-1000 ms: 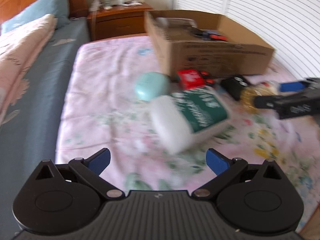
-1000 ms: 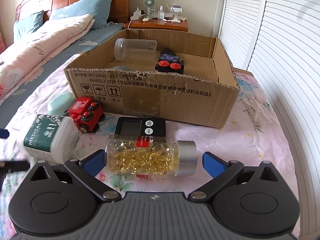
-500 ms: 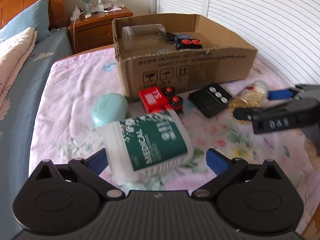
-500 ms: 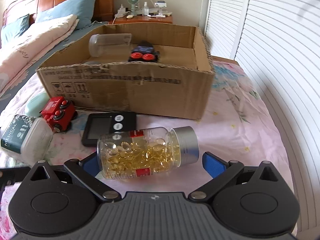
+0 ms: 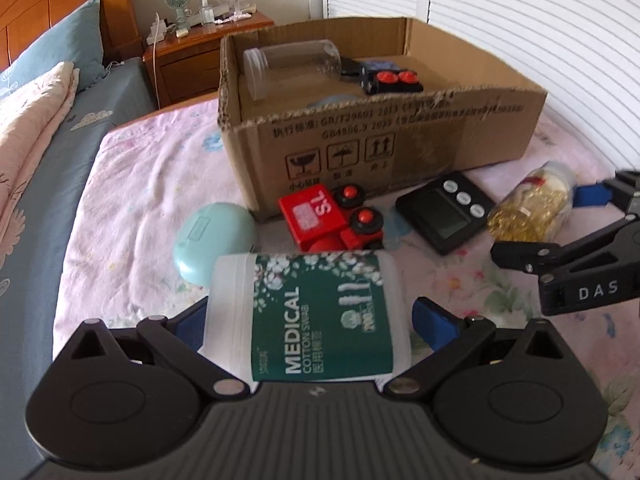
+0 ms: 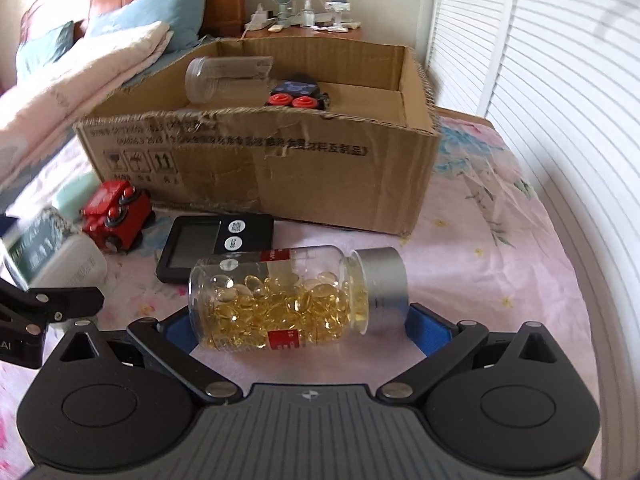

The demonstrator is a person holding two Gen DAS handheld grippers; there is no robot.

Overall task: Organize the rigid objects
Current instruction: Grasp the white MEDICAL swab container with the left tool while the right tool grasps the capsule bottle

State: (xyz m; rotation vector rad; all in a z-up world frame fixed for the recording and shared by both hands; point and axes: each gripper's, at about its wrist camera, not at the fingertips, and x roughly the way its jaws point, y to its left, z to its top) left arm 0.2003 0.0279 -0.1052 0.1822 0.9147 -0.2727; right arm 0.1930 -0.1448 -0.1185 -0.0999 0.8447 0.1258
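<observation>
My left gripper (image 5: 310,320) is shut on a white tub of medical cotton swabs with a green label (image 5: 316,316), held sideways above the bed. My right gripper (image 6: 298,324) is shut on a clear bottle of yellow capsules with a silver cap (image 6: 296,300), lifted slightly and tilted. The bottle also shows in the left wrist view (image 5: 532,208). A cardboard box (image 5: 400,140) stands ahead; it holds an empty clear jar (image 5: 288,66) and a black toy with red wheels (image 5: 392,82).
On the floral sheet lie a red toy train (image 5: 332,220), a black digital timer (image 5: 444,210) and a mint oval case (image 5: 212,248). A wooden nightstand (image 5: 200,56) stands behind. White shutters (image 6: 560,80) run along the right.
My left gripper has closed in around the cotton swab tub and taken hold of it. My right gripper has lifted the capsule bottle and moved it toward the box.
</observation>
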